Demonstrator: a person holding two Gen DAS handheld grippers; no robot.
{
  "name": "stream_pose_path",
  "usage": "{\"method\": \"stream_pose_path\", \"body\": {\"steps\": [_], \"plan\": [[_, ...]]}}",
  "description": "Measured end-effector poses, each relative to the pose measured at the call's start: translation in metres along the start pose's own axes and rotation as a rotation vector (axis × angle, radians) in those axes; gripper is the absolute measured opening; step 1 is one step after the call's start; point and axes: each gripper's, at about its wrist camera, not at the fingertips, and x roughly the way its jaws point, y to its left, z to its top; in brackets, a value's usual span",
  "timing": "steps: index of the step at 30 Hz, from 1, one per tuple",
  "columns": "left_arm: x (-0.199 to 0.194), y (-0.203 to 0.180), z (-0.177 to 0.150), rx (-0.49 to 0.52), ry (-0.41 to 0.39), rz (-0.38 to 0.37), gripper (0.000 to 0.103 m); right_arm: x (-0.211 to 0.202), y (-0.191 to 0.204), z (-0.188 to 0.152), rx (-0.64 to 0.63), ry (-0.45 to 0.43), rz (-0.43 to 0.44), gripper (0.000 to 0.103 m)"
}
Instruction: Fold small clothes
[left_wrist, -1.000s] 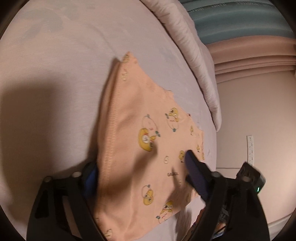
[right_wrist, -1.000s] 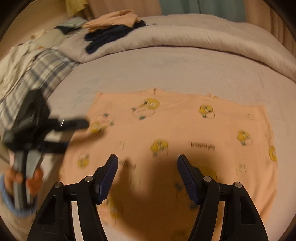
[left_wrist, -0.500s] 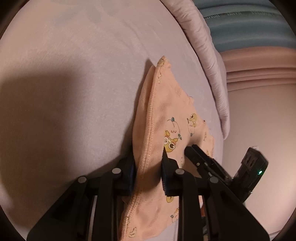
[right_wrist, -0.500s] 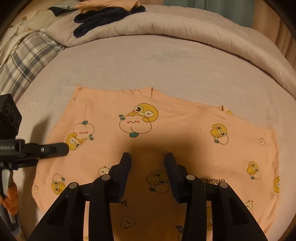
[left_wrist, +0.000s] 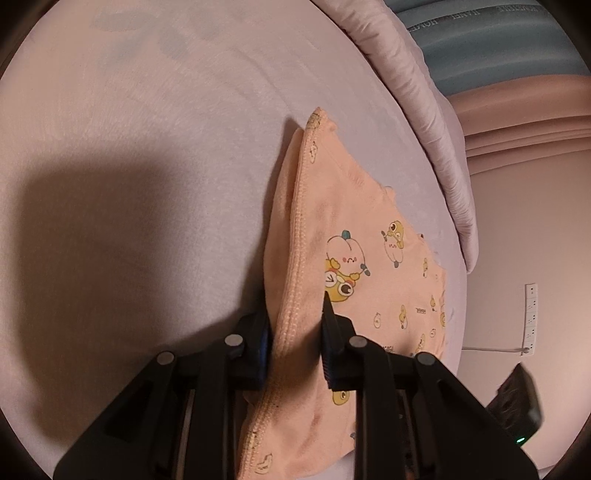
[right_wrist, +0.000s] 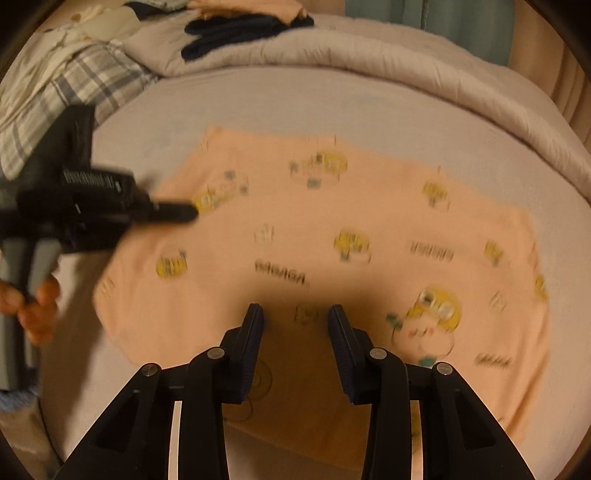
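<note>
Motion blur smears the peach garment's (right_wrist: 354, 229) prints, and the frame's edge crops its near hem.

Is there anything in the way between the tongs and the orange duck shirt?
Nothing visible is in the way. The left tongs are already pinched on the stitched edge of the orange garment, and the right tongs sit right over it on the bed sheet, fabric between the fingers.

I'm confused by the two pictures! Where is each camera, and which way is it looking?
Left wrist: sits on the left gripper, looking down its fingers at the peach garment's pinched hem.
Right wrist: sits on the right gripper, looking down over the garment; a hand shows.
Shared: garment, bed sheet, rolled duvet.
</note>
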Motion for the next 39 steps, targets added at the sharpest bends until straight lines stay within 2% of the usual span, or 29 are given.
{"method": "stream_pose_path", "body": {"steps": [3, 8, 12, 14, 18, 22, 24, 26, 27, 31, 35, 38, 39], "plan": [[0.002, -0.002, 0.001, 0.002, -0.002, 0.005, 0.023, 0.000, 0.000, -0.002, -0.002, -0.006, 0.002, 0.040], [0.003, -0.001, 0.001, 0.007, -0.001, 0.004, 0.023, -0.024, -0.005, -0.008, -0.006, -0.038, 0.045, 0.040], [0.003, -0.001, 0.000, 0.005, 0.000, 0.002, 0.023, -0.002, -0.009, -0.024, 0.017, 0.010, 0.068, 0.040], [0.003, -0.003, 0.000, 0.001, -0.001, 0.002, 0.023, -0.003, -0.011, -0.025, 0.013, -0.020, 0.086, 0.040], [0.002, -0.007, 0.000, 0.004, 0.002, 0.019, 0.023, -0.022, -0.026, -0.019, 0.091, -0.047, 0.199, 0.040], [0.000, -0.023, -0.001, 0.051, -0.010, 0.085, 0.021, -0.030, -0.036, -0.008, 0.118, -0.113, 0.233, 0.040], [-0.001, -0.032, -0.003, 0.076, -0.024, 0.112, 0.017, -0.016, -0.040, -0.002, 0.133, -0.092, 0.238, 0.040], [-0.004, -0.039, -0.004, 0.085, -0.036, 0.105, 0.016, 0.012, -0.040, -0.001, 0.167, -0.007, 0.257, 0.040], [-0.005, -0.043, -0.004, 0.089, -0.039, 0.096, 0.016, 0.014, -0.037, -0.003, 0.179, -0.014, 0.265, 0.040], [-0.011, -0.062, -0.005, 0.123, -0.047, 0.059, 0.016, 0.011, -0.056, 0.001, 0.295, -0.042, 0.365, 0.040], [-0.007, -0.087, -0.010, 0.163, -0.036, 0.015, 0.016, 0.006, -0.081, -0.007, 0.465, -0.087, 0.452, 0.041], [0.002, -0.109, -0.019, 0.215, -0.018, -0.005, 0.016, 0.006, -0.099, -0.013, 0.576, -0.116, 0.572, 0.047], [0.005, -0.117, -0.022, 0.235, -0.013, -0.004, 0.016, 0.009, -0.105, -0.013, 0.615, -0.117, 0.636, 0.049]]}}
